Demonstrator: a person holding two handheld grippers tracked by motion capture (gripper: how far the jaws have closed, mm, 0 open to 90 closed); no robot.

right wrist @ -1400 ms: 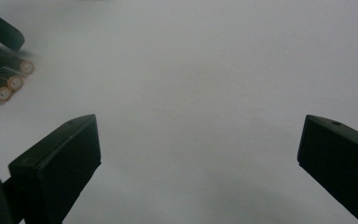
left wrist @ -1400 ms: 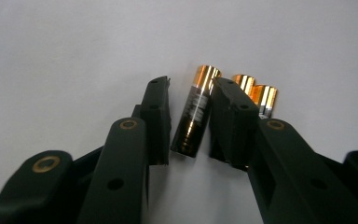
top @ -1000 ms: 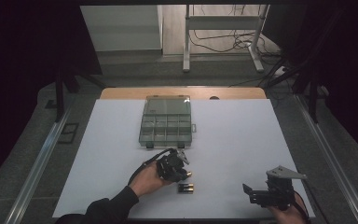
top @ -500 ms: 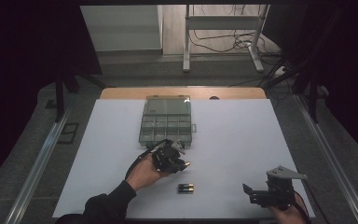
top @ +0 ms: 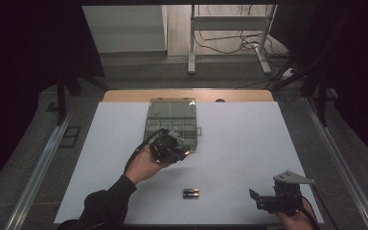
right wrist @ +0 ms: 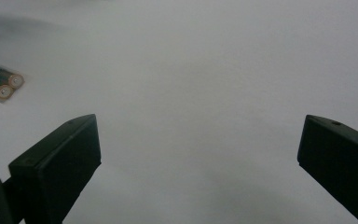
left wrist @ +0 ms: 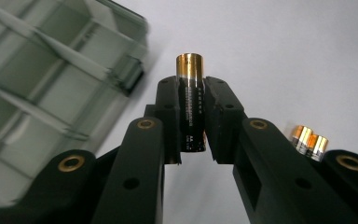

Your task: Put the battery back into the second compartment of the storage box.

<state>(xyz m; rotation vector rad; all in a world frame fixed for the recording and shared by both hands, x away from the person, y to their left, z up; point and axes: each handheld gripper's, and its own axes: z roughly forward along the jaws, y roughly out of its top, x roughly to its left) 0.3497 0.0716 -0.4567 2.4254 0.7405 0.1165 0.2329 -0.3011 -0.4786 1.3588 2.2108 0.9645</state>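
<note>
Left gripper view shows your left tongs (left wrist: 193, 123) pinching one battery (left wrist: 190, 100) between the two black jaws. The battery stands up along the jaws, and its gold end sticks out past the tips. The black part has small writing on it, and the jaws press on both of its sides. Just to the left of these tongs sits a clear box (left wrist: 51, 79) with many little rooms inside, split by thin walls. The box is close to the jaw tips but not touching them. Off to the right of the tongs, down on the white table (left wrist: 279, 56), lie two more batteries (left wrist: 310, 139) side by side, partly hidden behind the right jaw. From the high view, your left hand (top: 146, 165) holds these tongs (top: 179, 152) right at the near edge of the clear box (top: 172, 120), and the two batteries (top: 190, 193) lie on the table (top: 249, 139) closer to you than the tongs, well apart from them. Your right tongs (top: 261, 200) sit low at the near right corner of the table, far from the box. In the right gripper view, the right tongs (right wrist: 198, 149) are spread wide with nothing between the jaws, just bare white table (right wrist: 200, 84). The two batteries (right wrist: 0, 84) lie far off to the upper left of those jaws, touching each other.
</note>
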